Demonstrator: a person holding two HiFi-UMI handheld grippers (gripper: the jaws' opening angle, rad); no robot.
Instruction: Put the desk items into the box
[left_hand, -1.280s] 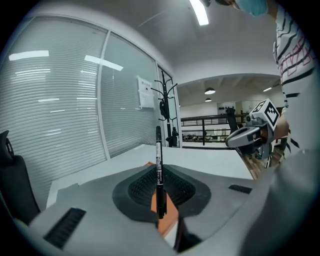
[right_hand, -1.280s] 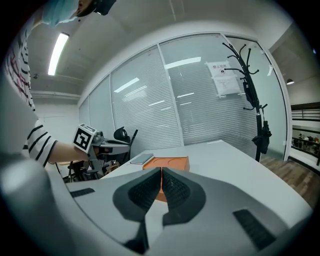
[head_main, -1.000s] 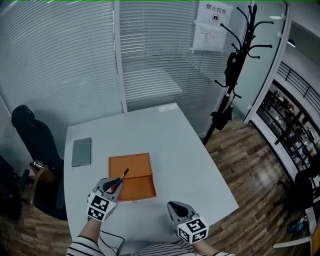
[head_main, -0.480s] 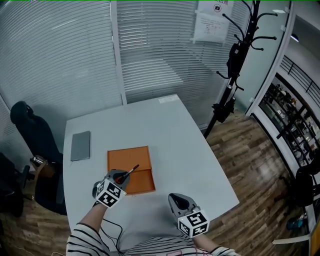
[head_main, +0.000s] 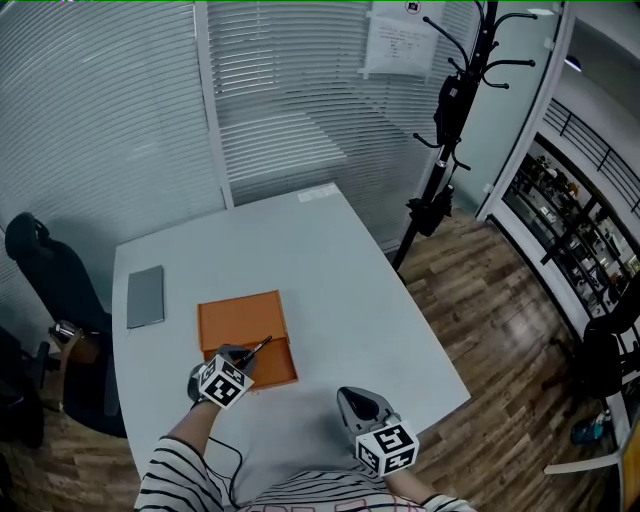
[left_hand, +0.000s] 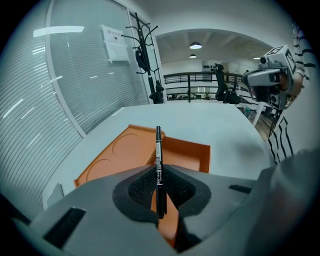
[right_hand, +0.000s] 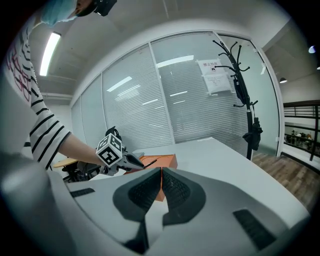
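A person's left gripper (head_main: 245, 358) pinched a slim black pen with a white printed label (left_hand: 159, 155) between its pads, tip angled over the near end of the shallow orange box (head_main: 238, 318) on the white table (head_main: 330, 270). The box appeared empty, so judging by this, 0 items were packed. A flat grey slab (head_main: 145, 296) lay beside the box, not yet collected. The right gripper (right_hand: 161, 187), jaws pressed together on nothing, hung by the table's near edge. Print on the pen and the paper wall notice (head_main: 400, 40) was too small to read.

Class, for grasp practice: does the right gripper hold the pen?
No, the left gripper clamps the pen; the right gripper is empty.
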